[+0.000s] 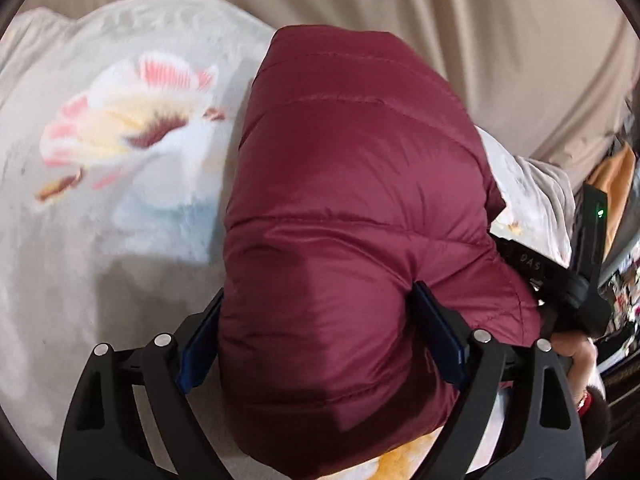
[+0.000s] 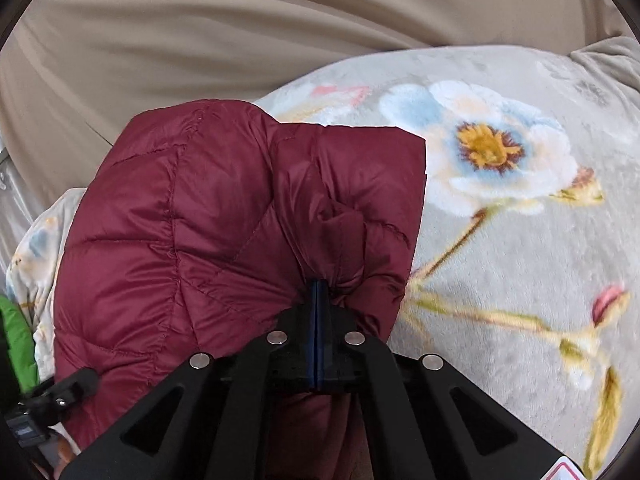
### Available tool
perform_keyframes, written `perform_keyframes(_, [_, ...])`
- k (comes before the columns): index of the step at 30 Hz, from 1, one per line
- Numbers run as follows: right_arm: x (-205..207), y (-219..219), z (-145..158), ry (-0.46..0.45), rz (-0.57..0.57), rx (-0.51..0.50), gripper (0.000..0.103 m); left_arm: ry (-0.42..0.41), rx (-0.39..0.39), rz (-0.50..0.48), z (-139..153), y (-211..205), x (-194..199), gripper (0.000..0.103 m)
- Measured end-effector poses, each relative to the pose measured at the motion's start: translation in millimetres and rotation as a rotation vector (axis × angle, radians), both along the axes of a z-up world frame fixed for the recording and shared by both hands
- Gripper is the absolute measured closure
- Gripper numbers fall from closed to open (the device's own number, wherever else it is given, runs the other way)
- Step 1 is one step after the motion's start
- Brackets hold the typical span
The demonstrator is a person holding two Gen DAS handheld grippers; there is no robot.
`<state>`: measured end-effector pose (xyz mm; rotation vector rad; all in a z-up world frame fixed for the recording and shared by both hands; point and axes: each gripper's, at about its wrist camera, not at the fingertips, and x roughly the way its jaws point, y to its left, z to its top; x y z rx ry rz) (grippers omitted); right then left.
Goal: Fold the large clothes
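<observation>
The quilted jacket point(image 1: 352, 216), judged light, puffy and slippery, lies on the blanket point(image 1: 100, 240). It bulges between the spread left fingers point(image 1: 436, 332); the right fingers point(image 2: 316, 300) are clamped on a pinched fold.

- maroon quilted down jacket point(image 1: 344, 216), glossy, stitched in puffy panels; bunched and folded over itself
- fills centre of left wrist view, centre-left of right wrist view point(image 2: 208, 216)
</observation>
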<state>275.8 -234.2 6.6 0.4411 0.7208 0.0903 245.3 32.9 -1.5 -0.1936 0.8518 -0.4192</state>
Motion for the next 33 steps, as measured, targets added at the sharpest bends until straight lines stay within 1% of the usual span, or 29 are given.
perform_keyframes(1, [-4.9,-4.1,10.4,0.002,-0.019,0.003,0.103,-0.005,0.01,0.009,3.2,0.0,-2.2,0.018])
perform_keyframes(2, [-13.4,-6.6,19.9,-0.013,-0.031,0.005,0.103,-0.021,0.034,0.018,9.0,-0.2,-7.3,0.018])
perform_keyframes(3, [-26.9,-7.7,32.0,-0.047,-0.021,0.011,0.103,-0.048,0.063,0.029,17.3,0.3,-15.4,0.02])
perform_keyframes(5, [-56.2,-3.5,50.0,-0.094,0.045,0.003,0.103,-0.102,0.096,0.037,31.0,2.8,-31.0,0.021])
perform_keyframes(7, [-81.8,6.8,55.6,-0.092,0.105,-0.044,0.103,-0.143,0.134,0.034,42.7,5.2,-50.3,0.02])
perform_keyframes(9, [-99.6,19.7,46.2,-0.056,0.167,-0.086,0.103,-0.148,0.18,0.047,41.3,5.4,-56.9,0.02])
perform_keyframes(10, [-103.0,27.0,35.0,-0.015,0.189,-0.114,0.103,-0.147,0.21,0.058,38.8,3.9,-58.9,0.02])
perform_keyframes(11, [-103.0,31.5,27.8,0.016,0.192,-0.137,0.103,-0.148,0.256,0.08,33.5,1.3,-60.1,0.02])
perform_keyframes(12, [-104.6,35.1,18.6,0.041,0.19,-0.155,0.103,-0.148,0.274,0.087,29.6,0.1,-60.2,0.019])
perform_keyframes(14, [-104.5,37.1,-2.3,0.077,0.187,-0.159,0.103,-0.139,0.296,0.095,20.4,-2.9,-62.0,0.019])
perform_keyframes(16, [-103.7,35.6,-11.6,0.079,0.182,-0.148,0.103,-0.143,0.323,0.107,11.4,-2.9,-61.9,0.019])
perform_keyframes(18, [-104.1,36.5,-15.3,0.07,0.177,-0.163,0.103,-0.146,0.35,0.119,4.3,-6.4,-62.1,0.019])
perform_keyframes(21, [-109.9,42.3,-14.6,0.053,0.164,-0.202,0.103,-0.143,0.348,0.143,-4.2,-9.0,-61.8,0.019])
perform_keyframes(24, [-118.3,39.2,-10.0,0.032,0.113,-0.184,0.103,-0.149,0.346,0.175,-0.9,-9.3,-68.4,0.019])
perform_keyframes(26, [-130.8,40.4,-1.2,0.004,0.079,-0.192,0.103,-0.164,0.347,0.187,5.1,-11.6,-81.4,0.02])
perform_keyframes(27, [-138.2,40.4,3.3,-0.012,0.063,-0.198,0.097,-0.182,0.341,0.189,8.0,-13.2,-90.7,0.019])
perform_keyframes(28, [-144.5,40.1,7.6,-0.026,0.048,-0.207,0.094,-0.195,0.34,0.191,9.2,-14.6,-97.0,0.015])
perform_keyframes(29, [-156.8,40.8,12.7,-0.045,0.026,-0.218,0.088,-0.211,0.339,0.194,10.5,-16.7,-103.5,0.014])
perform_keyframes(30, [-163.4,40.7,15.0,-0.054,0.013,-0.222,0.077,-0.233,0.333,0.197,11.5,-19.6,-112.9,0.012])
perform_keyframes(31, [-170.6,40.6,16.6,-0.063,0.001,-0.225,0.07,-0.249,0.327,0.196,11.8,-21.9,-120.0,0.011])
perform_keyframes(32, [-180.5,39.9,15.9,-0.072,-0.014,-0.231,0.061,-0.266,0.317,0.19,11.6,-25.3,-128.6,0.011])
perform_keyframes(33, [-186.5,40.4,15.2,-0.077,-0.025,-0.238,0.06,-0.273,0.315,0.184,11.1,-28.0,-134.2,0.01])
